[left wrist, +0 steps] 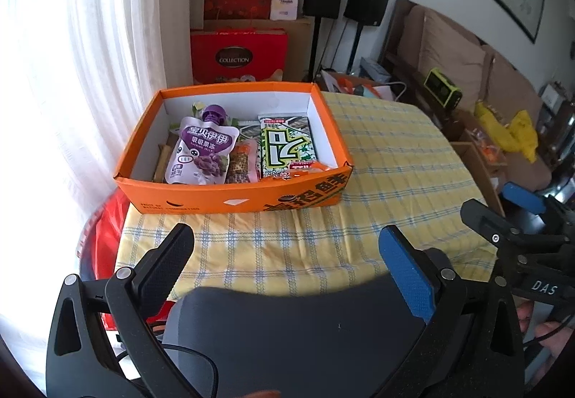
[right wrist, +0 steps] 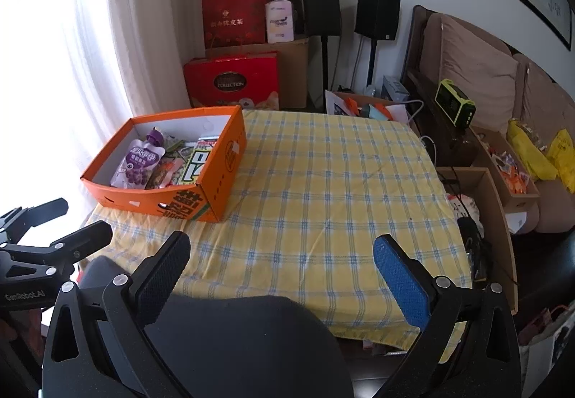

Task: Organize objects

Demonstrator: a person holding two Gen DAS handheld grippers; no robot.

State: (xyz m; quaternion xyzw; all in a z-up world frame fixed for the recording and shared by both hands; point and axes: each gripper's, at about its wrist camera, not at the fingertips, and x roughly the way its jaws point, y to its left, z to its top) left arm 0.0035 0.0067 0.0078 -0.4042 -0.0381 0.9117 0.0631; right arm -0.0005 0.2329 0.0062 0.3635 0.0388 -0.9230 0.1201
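An orange cardboard box point(left wrist: 237, 196) point(right wrist: 222, 160) sits at the far left of the yellow checked tablecloth point(left wrist: 377, 182) point(right wrist: 323, 189). Inside lie a purple jelly pouch point(left wrist: 203, 153) point(right wrist: 138, 164), a green-and-white snack pack point(left wrist: 284, 146) point(right wrist: 196, 162) and other small packets. My left gripper point(left wrist: 287, 247) is open and holds nothing, hovering near the table's front edge, short of the box. My right gripper point(right wrist: 282, 254) is also open with nothing in it, over the front edge and to the right of the box. The right gripper point(left wrist: 510, 214) shows at the left wrist view's right side.
A dark grey chair back point(left wrist: 294, 329) point(right wrist: 248, 344) stands between me and the table. Red gift boxes point(left wrist: 239, 53) point(right wrist: 231, 81) and two black speakers point(right wrist: 321, 8) line the far wall. A sofa point(right wrist: 478, 74) and open cardboard boxes point(right wrist: 503, 182) flank the right side. White curtains point(left wrist: 90, 56) hang left.
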